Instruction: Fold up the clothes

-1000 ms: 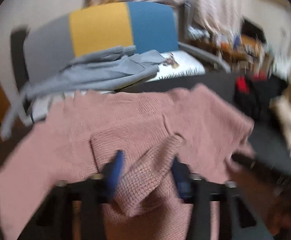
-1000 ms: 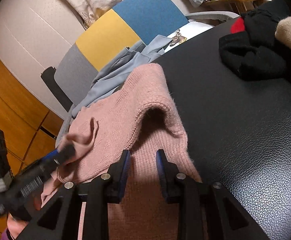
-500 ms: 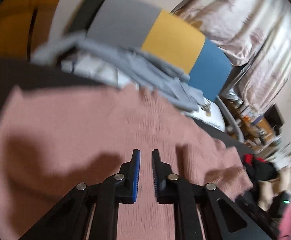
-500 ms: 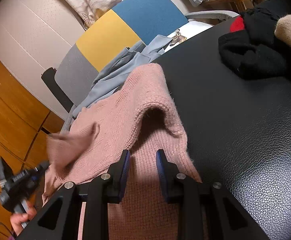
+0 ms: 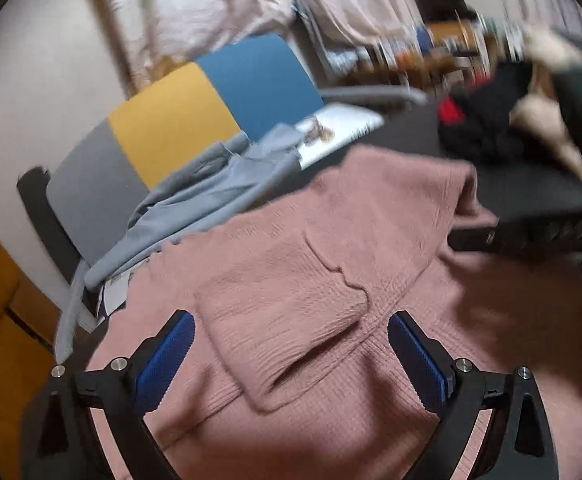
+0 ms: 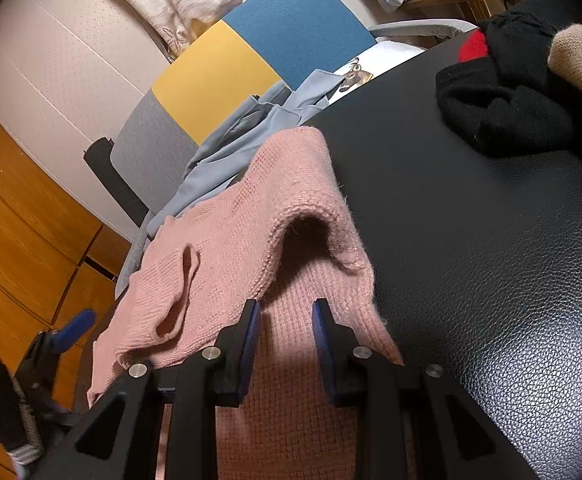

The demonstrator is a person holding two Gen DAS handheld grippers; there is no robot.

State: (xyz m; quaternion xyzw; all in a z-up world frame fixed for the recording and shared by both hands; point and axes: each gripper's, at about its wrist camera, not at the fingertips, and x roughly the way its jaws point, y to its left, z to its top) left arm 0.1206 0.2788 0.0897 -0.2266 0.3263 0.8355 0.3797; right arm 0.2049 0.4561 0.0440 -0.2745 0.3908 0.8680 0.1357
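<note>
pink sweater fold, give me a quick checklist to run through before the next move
1. Left gripper let go of the sleeve: ok; its jaws have just been opening and stand wide, the folded sleeve lying between them untouched.
2. Sleeve laid across the pink sweater: ok.
3. Right gripper pinning the sweater: cannot tell; jaws narrow over the knit, no clear pinch.
4. Right edge flat: not ok; a raised hump stands up.
5. Room on the black table: ok; the black clothes pile sits apart.
6. Grey garment clear of the sweater: cannot tell.
</note>
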